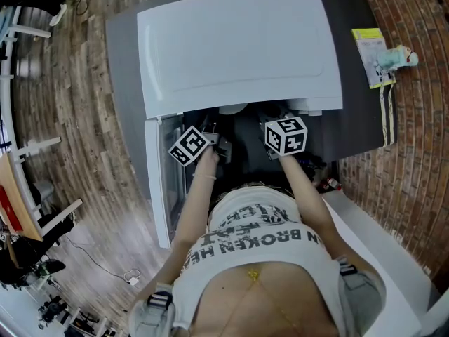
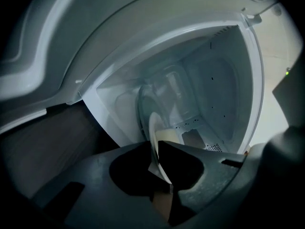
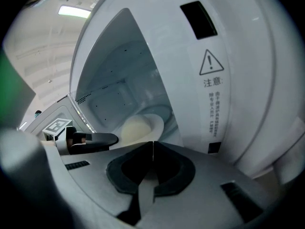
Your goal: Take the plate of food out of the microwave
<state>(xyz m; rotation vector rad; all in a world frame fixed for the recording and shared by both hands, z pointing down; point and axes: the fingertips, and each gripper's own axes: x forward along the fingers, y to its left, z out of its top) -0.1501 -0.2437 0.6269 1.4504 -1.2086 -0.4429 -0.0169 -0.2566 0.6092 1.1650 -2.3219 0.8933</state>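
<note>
From the head view, the white microwave [image 1: 238, 48] sits on a dark table [image 1: 358, 41] and covers most of it. Its door [image 1: 158, 188] hangs open at the left edge. Both claws reach into the open front side, the left gripper [image 1: 210, 144] next to the right gripper [image 1: 277, 137]. The plate cannot be picked out for sure from up here. In the left gripper view, the left gripper [image 2: 159, 166] is pinched tight on the rim of the plate [image 2: 153, 132]. The plate shows as a thin white edge running away from the claw into the box. The pale food [image 2: 167, 136] sits on it just past the jaws, and the inside back wall [image 2: 214, 89] is well behind. In the right gripper view, the right gripper [image 3: 152, 161] has its jaws pressed together, and nothing shows between them. The plate [image 3: 155, 123] with its food [image 3: 133, 128] lies just ahead of this claw and a little to the side. It is inside the box, near the open front edge. The left gripper [image 3: 90, 139] reaches to it from the far side. So the left claw is the one that has the plate. I think the plate must come straight back toward the person, kept flat so the food does not slide off.
</note>
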